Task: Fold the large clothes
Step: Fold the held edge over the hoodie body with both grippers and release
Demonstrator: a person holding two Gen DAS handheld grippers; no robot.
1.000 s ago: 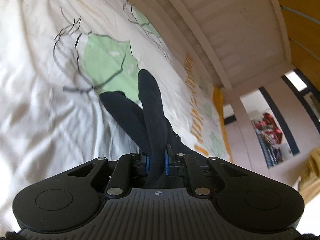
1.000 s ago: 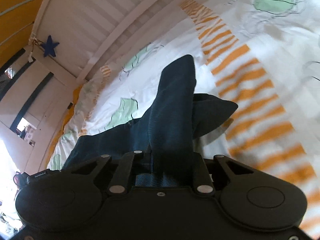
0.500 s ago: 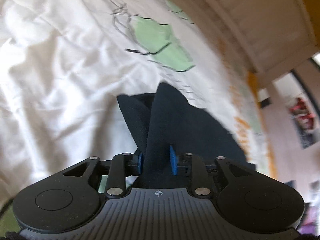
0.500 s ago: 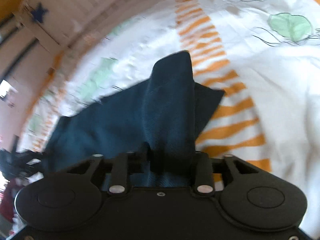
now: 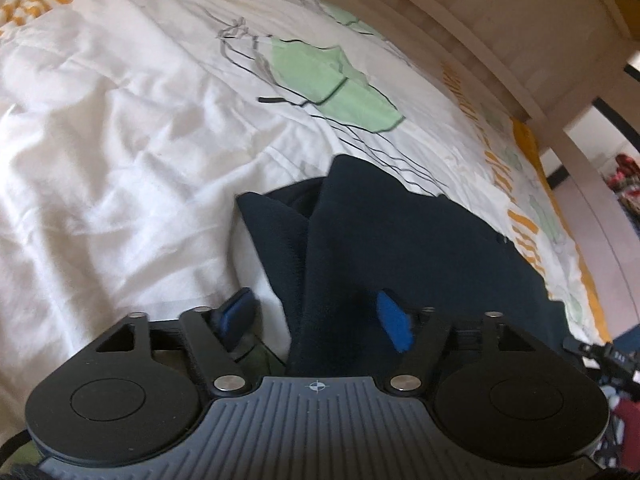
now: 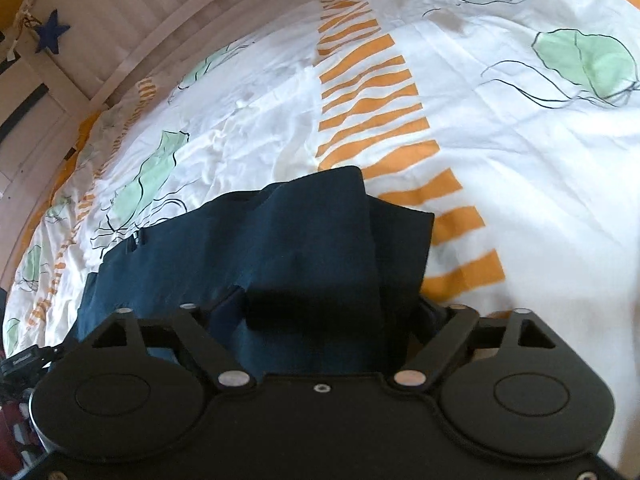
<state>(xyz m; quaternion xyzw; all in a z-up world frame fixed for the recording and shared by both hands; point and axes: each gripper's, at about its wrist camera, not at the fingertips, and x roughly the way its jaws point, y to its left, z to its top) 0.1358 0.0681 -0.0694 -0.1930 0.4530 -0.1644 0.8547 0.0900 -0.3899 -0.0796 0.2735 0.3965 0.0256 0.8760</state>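
Note:
A dark navy garment (image 5: pixel 400 232) lies spread on the patterned bed cover (image 5: pixel 120 140), one raised fold running back between the jaws of my left gripper (image 5: pixel 316 318). Those jaws are opening: the left blue pad (image 5: pixel 238 314) stands clear of the cloth and the right pad (image 5: pixel 394 324) is beside it. In the right wrist view the same garment (image 6: pixel 304 232) drapes over the mouth of my right gripper (image 6: pixel 328 312). Its jaws are opening wide, loose cloth lies between them, and the cloth hides the fingertips.
The white bed cover (image 6: pixel 520 160) with green shapes and orange stripes stretches far beyond the garment. A white wooden bed rail (image 5: pixel 500 40) runs along the far side. A blue star (image 6: pixel 52 36) hangs on the rail. Room clutter shows at the bed's far end.
Both grippers were shut on the garment's lifted folds and have since spread their jaws. Both have sunk toward the bed, and the cloth has settled lower and wider on the cover.

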